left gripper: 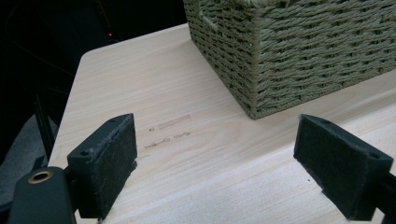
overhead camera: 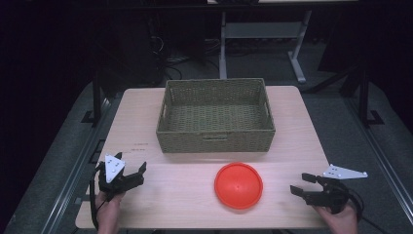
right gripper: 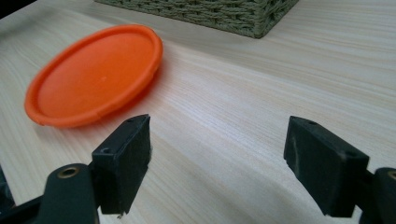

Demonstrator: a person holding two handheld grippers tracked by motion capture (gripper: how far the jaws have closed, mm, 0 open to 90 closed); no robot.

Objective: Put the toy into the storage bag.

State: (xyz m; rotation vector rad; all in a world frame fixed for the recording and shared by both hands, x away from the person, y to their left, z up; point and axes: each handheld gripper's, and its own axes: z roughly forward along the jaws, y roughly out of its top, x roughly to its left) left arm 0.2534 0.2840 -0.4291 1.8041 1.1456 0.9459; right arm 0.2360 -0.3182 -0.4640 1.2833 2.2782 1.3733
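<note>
Two grippers, both spread wide and empty: left gripper (overhead camera: 130, 174) idles at your table's (overhead camera: 146, 107) near left corner, right gripper (overhead camera: 303, 184) aims at the disc (overhead camera: 238, 185). Disc lies flat before the basket (overhead camera: 215, 139), probably staged for loading.

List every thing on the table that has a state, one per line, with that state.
Orange plate: upside down, flat on the table, untouched.
Woven basket: upright, empty.
Left claw: open, holding nothing.
Right claw: open, holding nothing, apart from the plate.
</note>
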